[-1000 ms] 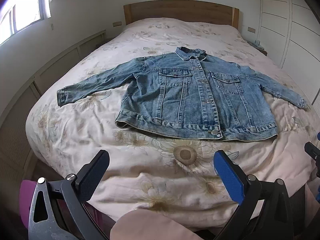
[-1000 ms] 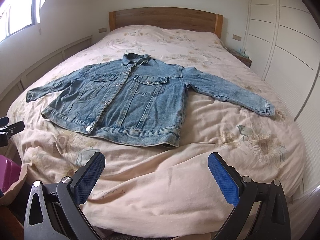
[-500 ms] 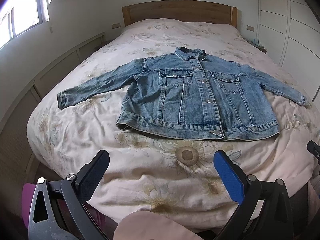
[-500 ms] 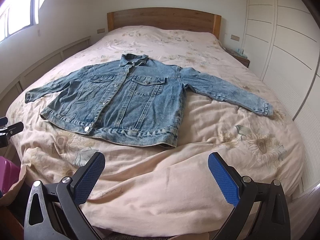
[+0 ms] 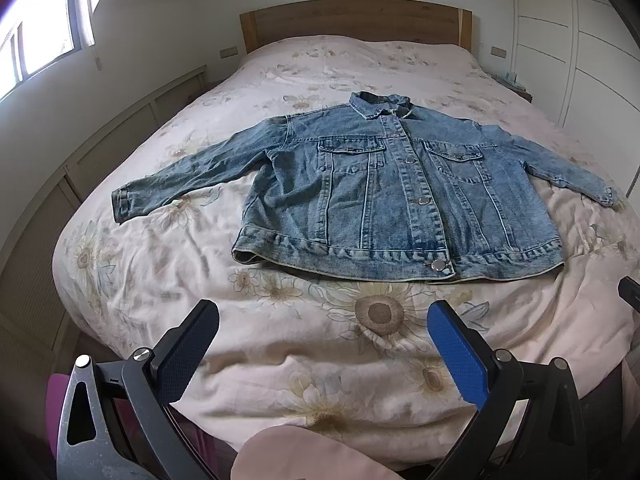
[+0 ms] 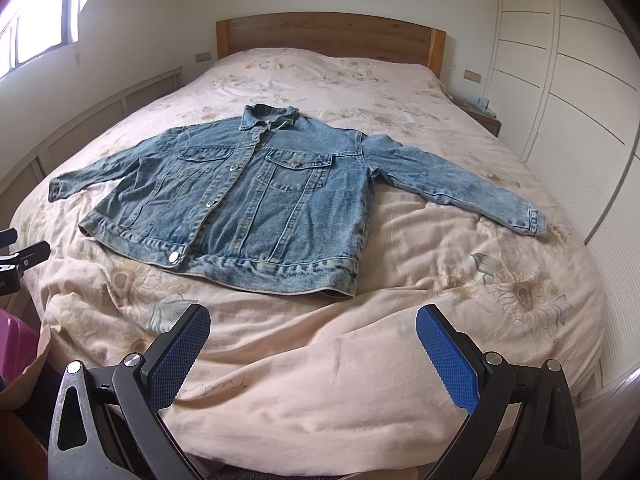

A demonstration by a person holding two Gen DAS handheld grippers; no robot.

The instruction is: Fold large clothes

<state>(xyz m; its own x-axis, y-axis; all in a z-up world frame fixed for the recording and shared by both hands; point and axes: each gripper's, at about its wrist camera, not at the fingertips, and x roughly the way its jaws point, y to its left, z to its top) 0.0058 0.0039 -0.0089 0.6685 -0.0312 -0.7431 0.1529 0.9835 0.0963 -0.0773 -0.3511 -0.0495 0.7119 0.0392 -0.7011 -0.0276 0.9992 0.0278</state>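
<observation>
1. We judge the folding not yet begun; the denim jacket (image 5: 396,196) lies front up, buttoned, sleeves spread, on the bed (image 5: 168,264).
2. Next we would reach for a sleeve cuff (image 6: 530,220) to fold it inward.
3. Our left gripper (image 5: 322,320) and right gripper (image 6: 312,326) hover at the bed's foot, jaws spread wide, holding nothing, touching nothing.

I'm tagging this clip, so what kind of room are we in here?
Most likely a bedroom at home: a large bed with a wooden headboard, a floral duvet, and what look like built-in wardrobe doors.
</observation>
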